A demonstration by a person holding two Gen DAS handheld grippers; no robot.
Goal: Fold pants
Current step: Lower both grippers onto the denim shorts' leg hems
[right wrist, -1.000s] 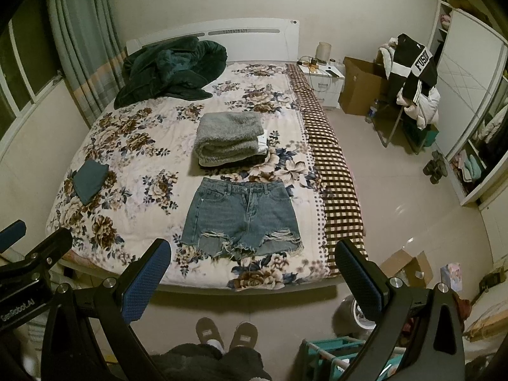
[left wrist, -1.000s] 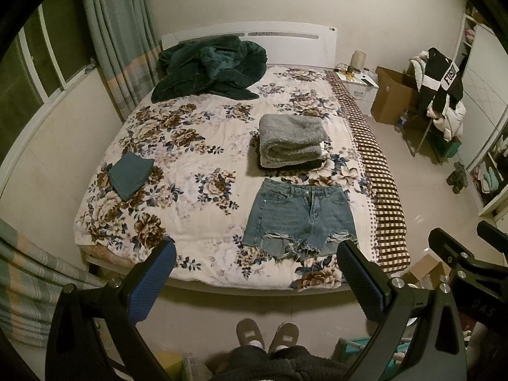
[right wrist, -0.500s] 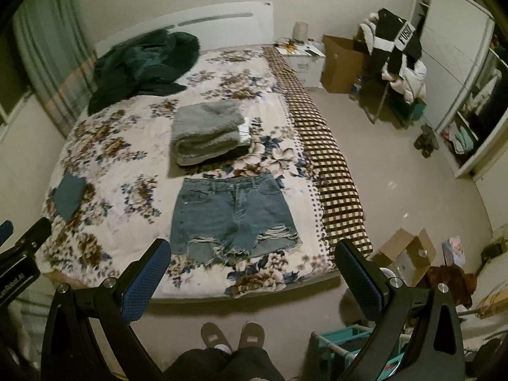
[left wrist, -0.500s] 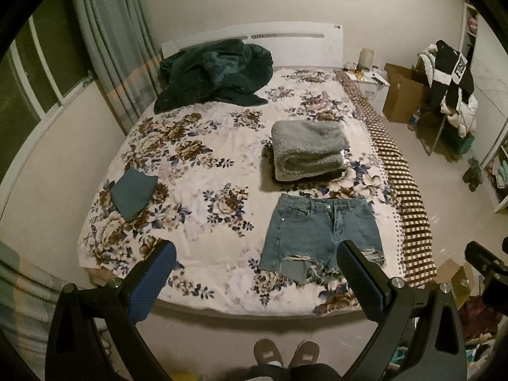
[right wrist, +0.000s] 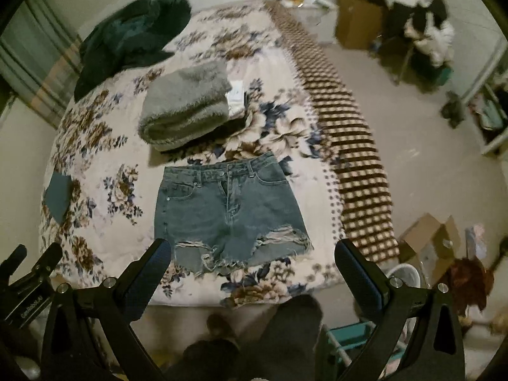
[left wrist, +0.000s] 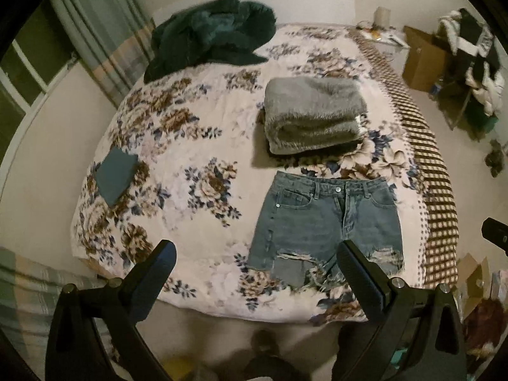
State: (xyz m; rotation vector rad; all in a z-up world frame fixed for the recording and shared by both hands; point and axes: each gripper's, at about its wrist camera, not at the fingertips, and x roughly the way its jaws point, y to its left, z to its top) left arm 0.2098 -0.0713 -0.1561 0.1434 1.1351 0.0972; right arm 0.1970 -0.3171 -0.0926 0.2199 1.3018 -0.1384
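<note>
Blue denim shorts [left wrist: 324, 225] with frayed, ripped hems lie flat on the floral bedspread [left wrist: 197, 146], waistband toward the headboard, near the bed's foot on its right side. They also show in the right wrist view [right wrist: 228, 212]. My left gripper [left wrist: 257, 257] is open and empty, held above the foot of the bed, apart from the shorts. My right gripper [right wrist: 250, 254] is open and empty, hovering over the shorts' hem side without touching them.
A folded grey fluffy blanket [left wrist: 314, 114] lies just beyond the shorts. A dark green quilt [left wrist: 209, 35] is heaped by the headboard. A small folded teal cloth [left wrist: 116, 176] lies at the bed's left. Cardboard boxes [right wrist: 428, 247] and clutter stand on the floor at the right.
Both grippers have moved forward and closer to the bed, so the shorts look larger. Both stay open and empty. The shorts have not moved.
</note>
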